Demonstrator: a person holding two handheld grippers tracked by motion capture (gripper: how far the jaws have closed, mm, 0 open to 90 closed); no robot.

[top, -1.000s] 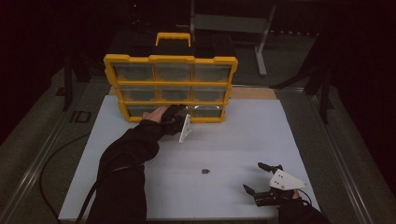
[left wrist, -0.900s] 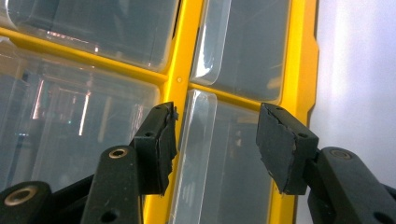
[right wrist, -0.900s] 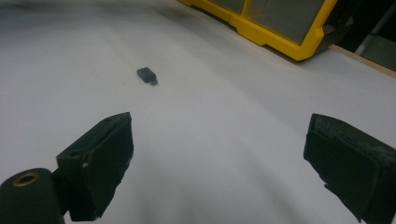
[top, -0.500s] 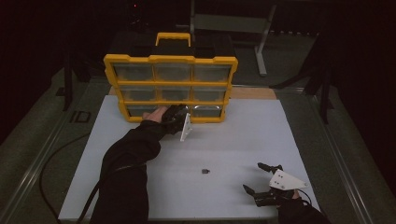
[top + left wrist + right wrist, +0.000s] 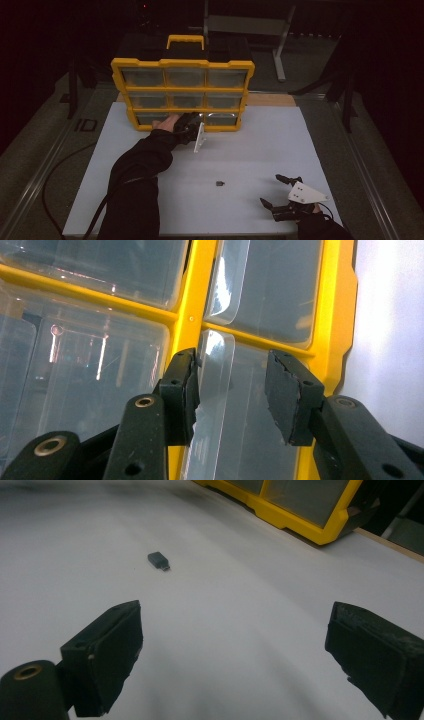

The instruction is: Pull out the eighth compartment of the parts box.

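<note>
Jaws on the left gripper (image 5: 232, 392) just closed in some, straddling the clear drawer tab (image 5: 215, 390), only one pad touching; right gripper (image 5: 240, 665) wide open, empty.

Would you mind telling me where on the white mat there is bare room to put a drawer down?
The white mat is bare on its right half, between the yellow drawer cabinet and the right gripper. The left edge beside the sleeve is bare too. It is crowded at the cabinet's bottom row, where the left gripper works, and around the small black adapter.
</note>
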